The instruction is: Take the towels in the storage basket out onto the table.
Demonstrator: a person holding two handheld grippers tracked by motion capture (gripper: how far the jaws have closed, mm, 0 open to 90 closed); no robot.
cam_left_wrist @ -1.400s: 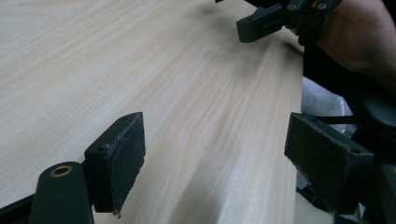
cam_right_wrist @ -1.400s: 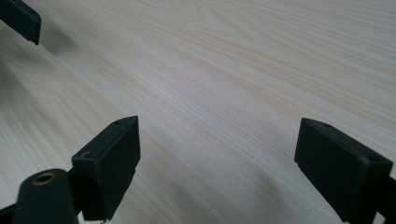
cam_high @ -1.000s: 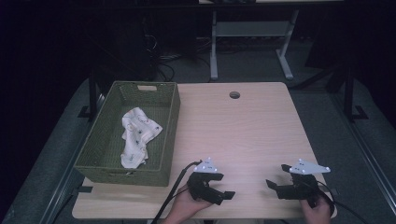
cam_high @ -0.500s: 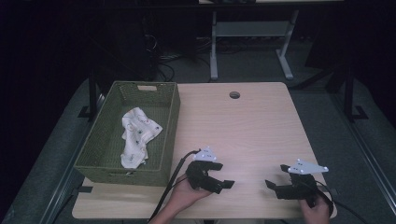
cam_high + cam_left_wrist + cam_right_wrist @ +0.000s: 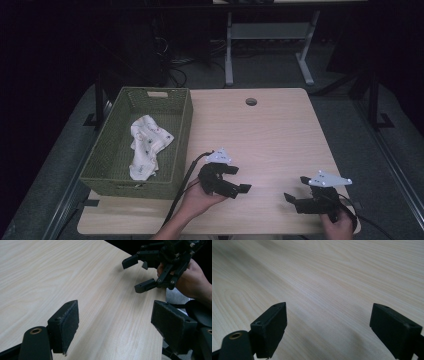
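A person holds both grippers low over the light wooden table [image 5: 260,135], close to its front edge. My left gripper [image 5: 241,179] is open, nothing between its pads [image 5: 68,323], and its jaws point right across the bare wood. In the left gripper view the right gripper [image 5: 140,273] sits at the top right, held by a hand [image 5: 193,283]. My right gripper [image 5: 295,189] is open too, jaws wide apart and pointing left toward the other one. Between its fingers [image 5: 272,326] there is only tabletop.
A green woven basket [image 5: 187,125] stands along the table's left side with a crumpled white patterned cloth [image 5: 147,145] inside. A round cable hole [image 5: 251,101] lies near the far edge. The left gripper's cable [image 5: 182,185] trails off the front. Desk legs stand beyond the table.
My left gripper has moved a little away from the front edge, toward the table's middle. The right gripper has stayed put.
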